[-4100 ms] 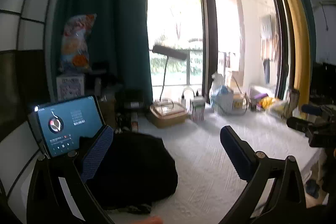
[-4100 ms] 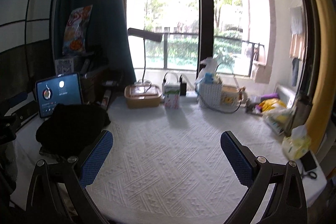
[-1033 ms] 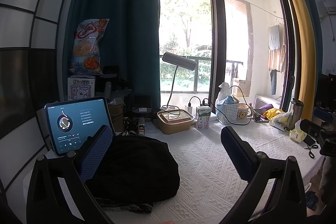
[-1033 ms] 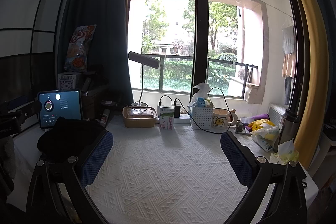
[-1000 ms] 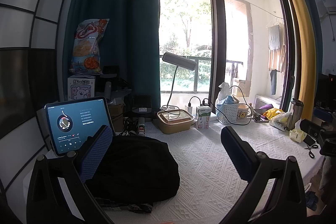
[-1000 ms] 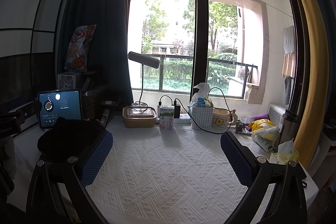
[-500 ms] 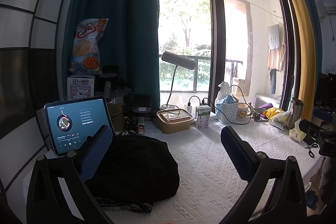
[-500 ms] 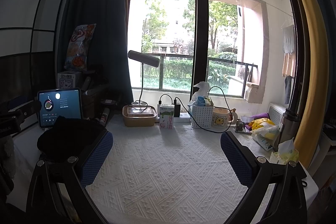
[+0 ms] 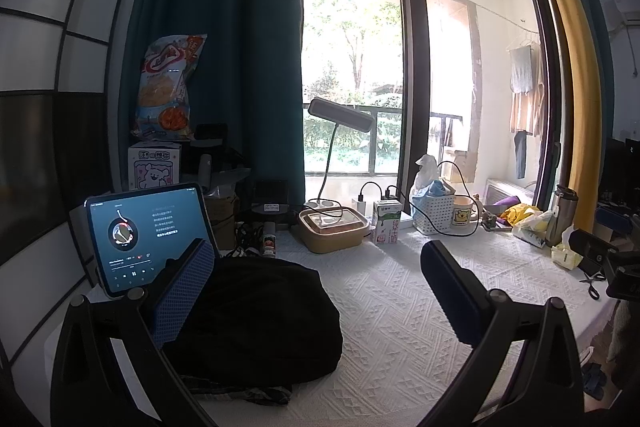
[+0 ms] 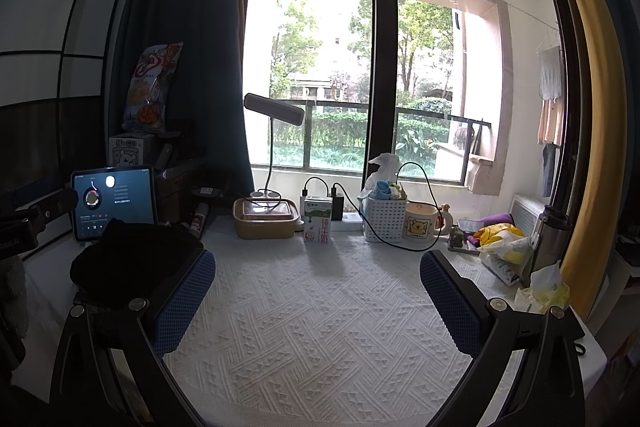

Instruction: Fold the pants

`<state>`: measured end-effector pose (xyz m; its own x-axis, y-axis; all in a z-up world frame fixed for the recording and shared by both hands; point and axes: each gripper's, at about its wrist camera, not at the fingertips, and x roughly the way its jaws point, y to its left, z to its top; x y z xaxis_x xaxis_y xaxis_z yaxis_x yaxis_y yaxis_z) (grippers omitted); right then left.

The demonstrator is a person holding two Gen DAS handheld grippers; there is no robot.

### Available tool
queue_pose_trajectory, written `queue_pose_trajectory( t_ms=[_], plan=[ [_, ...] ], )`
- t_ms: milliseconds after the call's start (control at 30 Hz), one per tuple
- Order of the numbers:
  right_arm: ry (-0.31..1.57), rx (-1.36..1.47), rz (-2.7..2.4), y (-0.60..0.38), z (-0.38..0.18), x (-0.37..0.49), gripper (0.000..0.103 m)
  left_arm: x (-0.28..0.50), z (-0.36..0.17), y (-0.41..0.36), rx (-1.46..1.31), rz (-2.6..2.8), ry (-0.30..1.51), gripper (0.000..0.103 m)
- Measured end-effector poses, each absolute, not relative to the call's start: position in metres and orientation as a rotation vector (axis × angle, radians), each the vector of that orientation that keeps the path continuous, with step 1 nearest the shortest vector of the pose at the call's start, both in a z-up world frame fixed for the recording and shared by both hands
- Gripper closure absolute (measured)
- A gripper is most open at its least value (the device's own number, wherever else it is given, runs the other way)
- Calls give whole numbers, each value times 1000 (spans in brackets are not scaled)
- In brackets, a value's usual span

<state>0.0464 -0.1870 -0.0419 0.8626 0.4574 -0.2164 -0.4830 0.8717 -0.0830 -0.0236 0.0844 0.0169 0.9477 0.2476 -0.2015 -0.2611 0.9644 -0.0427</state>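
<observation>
White textured table [image 10: 320,327] – black pants [image 9: 256,315] heaped at left (by tablet [image 9: 140,235]), 1 milk carton [image 10: 318,219], basket [image 10: 386,217]

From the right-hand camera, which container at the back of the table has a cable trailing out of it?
The white plastic basket: a black cable loops out of it. The tan lidded box and milk carton have none.
</observation>
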Motion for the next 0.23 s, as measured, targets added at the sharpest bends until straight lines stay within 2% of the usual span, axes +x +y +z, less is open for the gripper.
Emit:
queue_pose_trajectory(
  t_ms=[233],
  plan=[
    [193,-136,495,-187,-42,47,0,-25,17,85,-73,256,186,1]
  ],
)
